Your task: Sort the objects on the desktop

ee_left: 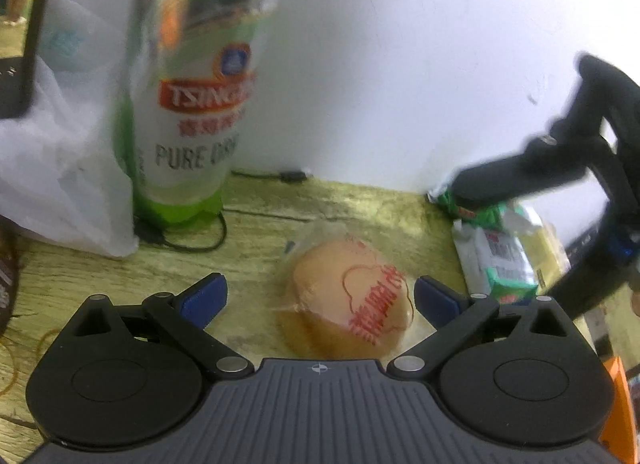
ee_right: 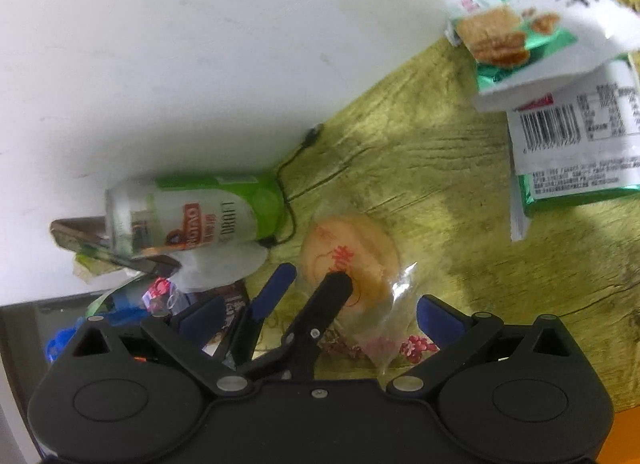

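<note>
Wrapped bun [ee_left: 350,296] lies on the desk [ee_left: 256,256] between the wide-spread fingers of the left gripper [ee_left: 320,298], not yet gripped. Right gripper [ee_right: 320,314] hovers empty, fingers wide. Beer can [ee_left: 192,104] and green snack packets [ee_right: 560,104] remain unsorted; little looks done.

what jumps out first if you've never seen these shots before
A tall green and white beer can stands upright by the white wall, with a thin black cable looping at its base. In the middle of the wooden desk a round pastry in a clear wrapper lies between the open jaws of the left gripper. Green snack packets lie by the wall, on the pastry's far side from the can.
</note>
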